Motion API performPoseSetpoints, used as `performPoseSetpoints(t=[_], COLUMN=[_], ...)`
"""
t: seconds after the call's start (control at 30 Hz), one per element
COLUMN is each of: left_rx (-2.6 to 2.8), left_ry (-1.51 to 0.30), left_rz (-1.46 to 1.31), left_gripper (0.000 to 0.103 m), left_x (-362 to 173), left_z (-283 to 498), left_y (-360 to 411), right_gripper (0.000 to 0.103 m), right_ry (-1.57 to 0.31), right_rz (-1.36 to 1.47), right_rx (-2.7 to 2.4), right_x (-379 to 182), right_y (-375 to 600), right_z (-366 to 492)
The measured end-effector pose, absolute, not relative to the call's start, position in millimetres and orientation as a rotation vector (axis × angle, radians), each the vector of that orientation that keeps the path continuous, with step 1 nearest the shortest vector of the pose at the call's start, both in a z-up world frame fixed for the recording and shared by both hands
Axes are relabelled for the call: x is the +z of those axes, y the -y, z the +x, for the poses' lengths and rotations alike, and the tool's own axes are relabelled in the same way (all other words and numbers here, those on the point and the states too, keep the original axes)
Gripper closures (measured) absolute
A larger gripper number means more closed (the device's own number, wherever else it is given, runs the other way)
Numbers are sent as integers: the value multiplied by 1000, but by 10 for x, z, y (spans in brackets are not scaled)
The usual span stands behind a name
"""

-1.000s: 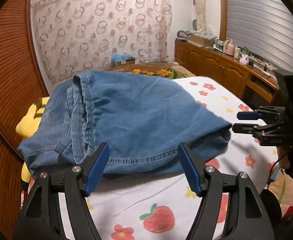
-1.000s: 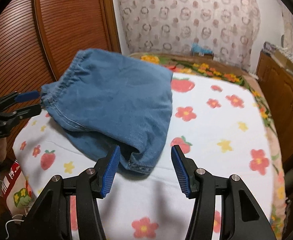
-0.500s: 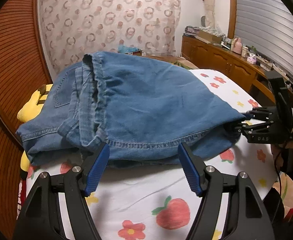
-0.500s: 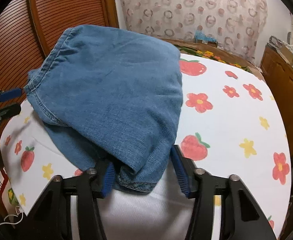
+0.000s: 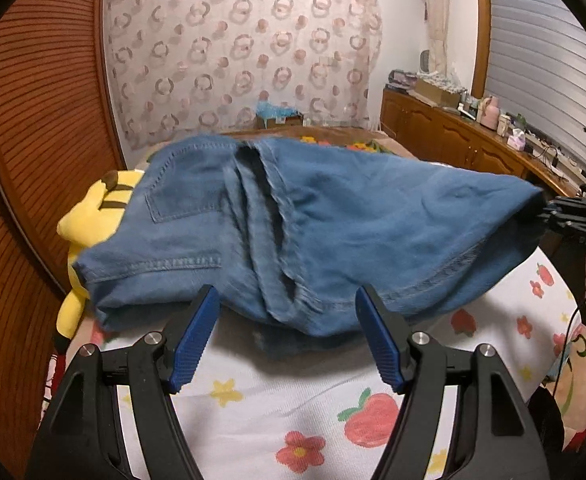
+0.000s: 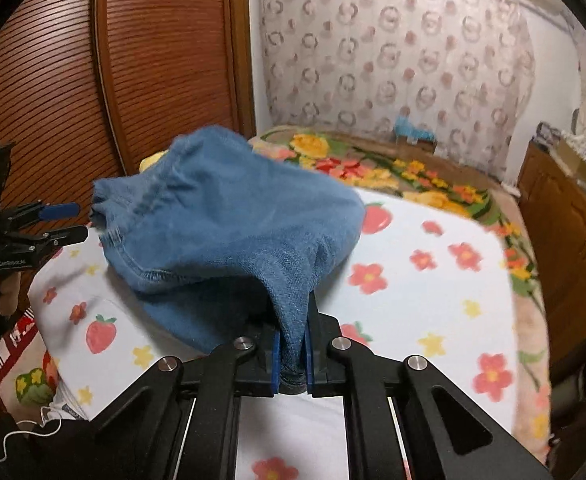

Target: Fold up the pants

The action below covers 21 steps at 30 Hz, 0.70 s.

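Blue denim pants lie bunched on the flowered sheet. In the right wrist view my right gripper has its jaws closing, and the blue pads pinch a corner of the pants, which rises off the bed in a peak. The same gripper shows at the far right of the left wrist view, holding that stretched corner. My left gripper stands open at the near hem, its pads apart from the cloth. It appears again as the left gripper beside the waistband edge.
A yellow plush toy lies under the pants' left side by the slatted wooden door. A wooden cabinet with clutter on top runs along the right. A patterned curtain hangs behind the bed.
The right gripper went from open around the pants' corner to clamped on it and lifted it. The left gripper slid along the near hem, still open.
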<state>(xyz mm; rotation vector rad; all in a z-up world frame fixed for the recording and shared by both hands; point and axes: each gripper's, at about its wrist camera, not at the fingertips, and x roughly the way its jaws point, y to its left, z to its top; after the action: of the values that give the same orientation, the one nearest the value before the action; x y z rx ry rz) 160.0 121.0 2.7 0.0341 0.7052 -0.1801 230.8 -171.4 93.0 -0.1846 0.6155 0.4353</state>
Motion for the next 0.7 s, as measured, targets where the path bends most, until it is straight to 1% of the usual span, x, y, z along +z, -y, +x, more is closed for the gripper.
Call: performPoseSetpoints(t=[0.1, 0.2, 0.43, 0.6, 0.7], left_rx=[-184, -193, -239, -282, -314], left_ry=[-690, -683, -688, -718, -735], left_rz=[29, 33, 42, 37, 40], left_gripper=[31, 31, 31, 31, 31], left_x=[97, 133, 96, -17, -91], left_z=[1601, 1597, 1599, 1687, 1740], left_y=[-1230, -1183, -1024, -793, -587], right_gripper=[95, 95, 95, 95, 95], right_ry=[-592, -587, -655, -713, -717], right_rz=[-176, -187, -159, -123, -91], right_rx=[416, 379, 280, 266, 254], right_x=[1068, 1076, 790, 512, 448], right_y=[1866, 2043, 2452, 2473, 2486], right_z=[2168, 2048, 1923, 1996, 2025])
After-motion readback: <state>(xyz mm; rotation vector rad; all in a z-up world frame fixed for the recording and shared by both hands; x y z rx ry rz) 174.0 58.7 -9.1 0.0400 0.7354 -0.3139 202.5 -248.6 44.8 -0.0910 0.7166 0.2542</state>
